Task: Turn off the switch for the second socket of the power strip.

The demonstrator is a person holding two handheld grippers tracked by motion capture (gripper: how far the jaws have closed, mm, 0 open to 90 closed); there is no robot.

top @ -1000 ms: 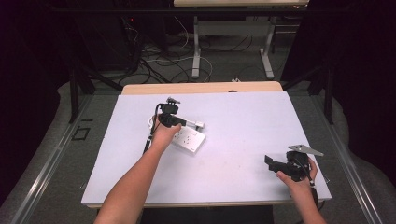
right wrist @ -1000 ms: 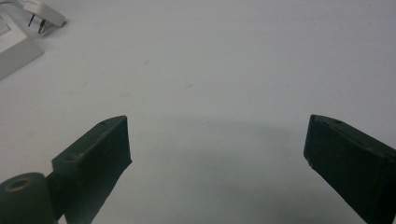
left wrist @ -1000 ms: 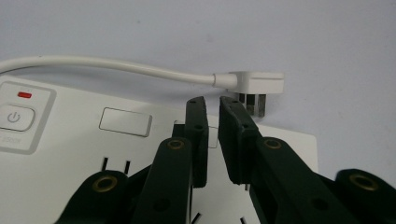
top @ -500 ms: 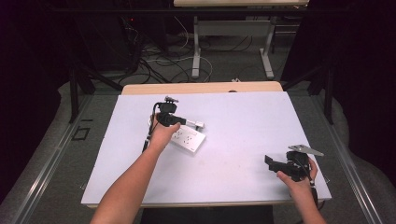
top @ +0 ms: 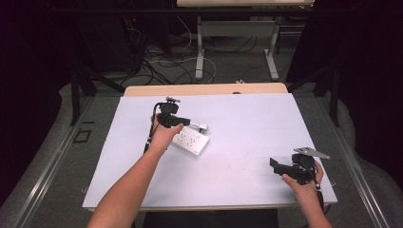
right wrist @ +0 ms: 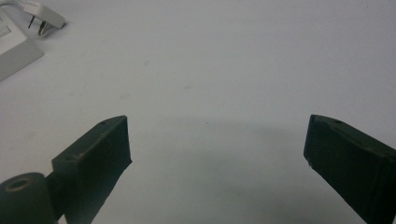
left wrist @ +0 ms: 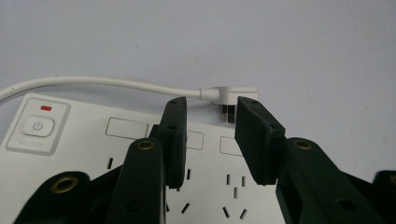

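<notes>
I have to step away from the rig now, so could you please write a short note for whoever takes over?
Left gripper: jaws have just been opening, nothing between them, above the power strip.
Right gripper: open, holding nothing, over bare table near the right edge.
Plug: lies on the table just beyond the strip, prongs exposed, cord running along the strip's far side.
Done: plug is out of any socket.
Left: cannot tell from here.

A white power strip (top: 191, 140) lies flat on the white surface (top: 247, 123), left of its middle and nearer the far edge, turned at a slant to the edges. Its face shows rows of sockets and a round power button (left wrist: 38, 126) under a small red light. Its white plug (left wrist: 229, 95) rests on the surface just beyond the strip's far side, prongs toward it, on a white cord (left wrist: 93, 83).
</notes>
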